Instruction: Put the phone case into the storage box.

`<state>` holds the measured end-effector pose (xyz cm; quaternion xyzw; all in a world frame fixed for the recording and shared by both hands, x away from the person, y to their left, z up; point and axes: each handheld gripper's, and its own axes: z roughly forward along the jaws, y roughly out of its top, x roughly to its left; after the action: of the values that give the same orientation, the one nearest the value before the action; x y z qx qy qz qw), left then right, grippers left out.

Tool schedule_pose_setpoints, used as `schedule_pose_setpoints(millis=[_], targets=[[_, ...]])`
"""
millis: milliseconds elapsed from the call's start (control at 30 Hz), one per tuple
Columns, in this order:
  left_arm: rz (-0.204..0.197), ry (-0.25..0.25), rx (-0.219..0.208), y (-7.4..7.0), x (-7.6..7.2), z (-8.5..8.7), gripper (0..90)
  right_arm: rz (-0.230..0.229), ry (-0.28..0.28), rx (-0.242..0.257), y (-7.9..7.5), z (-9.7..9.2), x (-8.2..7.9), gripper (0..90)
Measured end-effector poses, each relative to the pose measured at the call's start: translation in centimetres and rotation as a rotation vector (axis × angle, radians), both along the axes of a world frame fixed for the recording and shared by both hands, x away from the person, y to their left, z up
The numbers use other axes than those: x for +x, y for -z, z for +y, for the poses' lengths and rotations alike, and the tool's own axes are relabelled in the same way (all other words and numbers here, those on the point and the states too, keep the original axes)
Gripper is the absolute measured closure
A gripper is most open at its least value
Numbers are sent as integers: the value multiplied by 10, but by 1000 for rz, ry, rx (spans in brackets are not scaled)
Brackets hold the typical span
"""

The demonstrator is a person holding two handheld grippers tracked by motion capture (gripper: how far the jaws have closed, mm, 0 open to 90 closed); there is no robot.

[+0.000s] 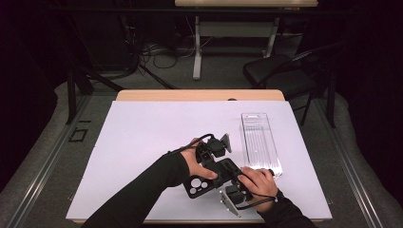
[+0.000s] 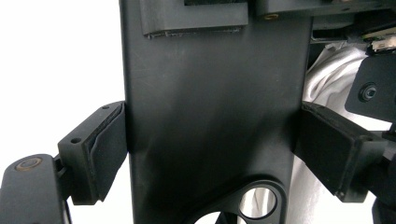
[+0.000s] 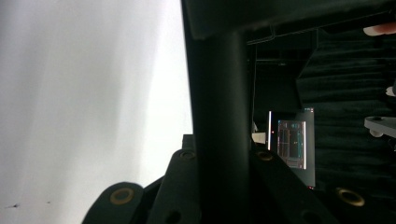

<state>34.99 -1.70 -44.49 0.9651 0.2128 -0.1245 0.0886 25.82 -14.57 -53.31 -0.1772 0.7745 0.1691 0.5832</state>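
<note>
A black phone case (image 1: 199, 185) with round camera holes is held above the white sheet, near the table's front edge. My left gripper (image 1: 214, 162) is shut across the case's width. In the left gripper view both pads (image 2: 105, 149) press the sides of the case (image 2: 210, 93), just above its camera cut-out. My right gripper (image 1: 234, 179) comes in from the right and is shut on the other end. In the right gripper view the case (image 3: 219, 93) stands edge-on between the jaws of the right gripper (image 3: 222, 179).
A clear plastic box (image 1: 259, 142) lies lengthwise on the white sheet (image 1: 142, 142), right of the hands. A dark chair (image 1: 280, 71) and table legs stand beyond the far edge. A lit screen (image 3: 292, 142) glows in the dark background.
</note>
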Motion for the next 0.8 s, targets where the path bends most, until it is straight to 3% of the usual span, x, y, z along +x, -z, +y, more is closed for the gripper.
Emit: schedule_pose_setpoints(millis=[800], targets=[[-20,-22,-44,-5,-1,5,132,20,4,-5,-1,-2,2,885]])
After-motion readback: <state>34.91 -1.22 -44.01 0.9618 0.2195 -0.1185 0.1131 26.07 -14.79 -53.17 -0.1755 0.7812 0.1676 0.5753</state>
